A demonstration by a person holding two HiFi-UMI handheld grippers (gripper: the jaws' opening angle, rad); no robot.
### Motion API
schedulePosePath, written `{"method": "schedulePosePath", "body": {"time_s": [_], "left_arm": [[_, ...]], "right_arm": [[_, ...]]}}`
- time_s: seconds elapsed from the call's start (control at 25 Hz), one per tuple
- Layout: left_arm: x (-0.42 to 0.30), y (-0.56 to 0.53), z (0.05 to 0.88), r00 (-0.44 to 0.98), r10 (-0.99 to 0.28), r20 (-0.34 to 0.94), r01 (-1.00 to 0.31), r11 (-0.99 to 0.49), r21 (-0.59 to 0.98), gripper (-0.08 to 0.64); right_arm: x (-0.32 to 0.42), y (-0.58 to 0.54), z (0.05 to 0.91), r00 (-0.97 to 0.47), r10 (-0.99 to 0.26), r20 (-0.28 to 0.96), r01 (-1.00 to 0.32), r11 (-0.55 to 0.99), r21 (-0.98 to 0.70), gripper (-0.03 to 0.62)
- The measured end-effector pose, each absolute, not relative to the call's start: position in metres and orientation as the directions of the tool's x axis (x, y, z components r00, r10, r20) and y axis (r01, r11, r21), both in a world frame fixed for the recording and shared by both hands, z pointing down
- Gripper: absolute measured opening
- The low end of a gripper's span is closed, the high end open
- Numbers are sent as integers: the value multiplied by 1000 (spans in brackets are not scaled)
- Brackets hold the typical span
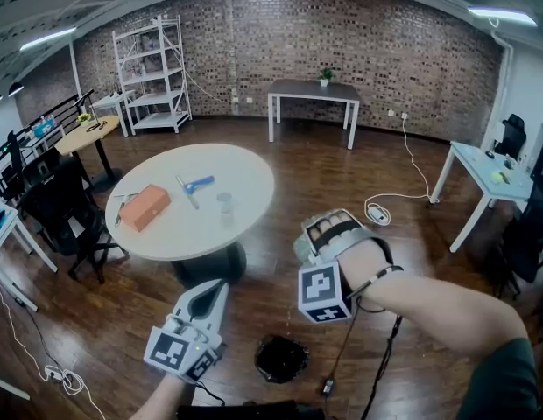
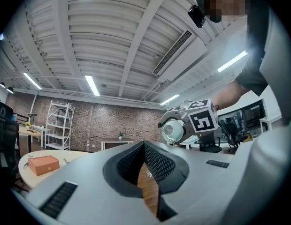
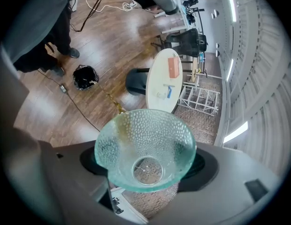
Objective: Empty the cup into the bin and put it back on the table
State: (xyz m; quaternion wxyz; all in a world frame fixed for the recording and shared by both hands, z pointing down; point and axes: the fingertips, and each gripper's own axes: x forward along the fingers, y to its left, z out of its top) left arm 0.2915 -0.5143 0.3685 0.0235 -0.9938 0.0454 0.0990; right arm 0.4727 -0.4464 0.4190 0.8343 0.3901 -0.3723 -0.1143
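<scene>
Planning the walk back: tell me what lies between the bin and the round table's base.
Only bare wooden floor lies between the bin and the table's base; the right gripper view shows it.

Cup (image 3: 145, 149): clear, pale-green glass, dimpled all over, flaring wide from a small round base. Clamped by its sides between the jaws of the right hand-held gripper (image 1: 331, 232), up in the air and off the surface (image 1: 245, 175). Mouth turned back toward the camera in the right gripper view, base pointing away; nothing visible inside but the clear bottom. Bin (image 1: 281, 359): small, round, black, lined with a black bag, open on the wooden floor just beside the surface's dark foot. Surface: round, white, on one pedestal.
</scene>
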Motion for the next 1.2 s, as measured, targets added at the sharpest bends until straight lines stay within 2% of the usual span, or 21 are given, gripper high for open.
{"method": "schedulePosePath", "body": {"time_s": [0.72,1.2], "left_arm": [[288,-510,373,981,-79,-175,-86,-996,-33,5],[285,-511,375,983,-81,-167,-87,-996,-27,5]], "right_arm": [[477,-453,410,726,-494,479,-1,695,719,399],[472,-456,411,722,-494,484,-7,695,719,400]]}}
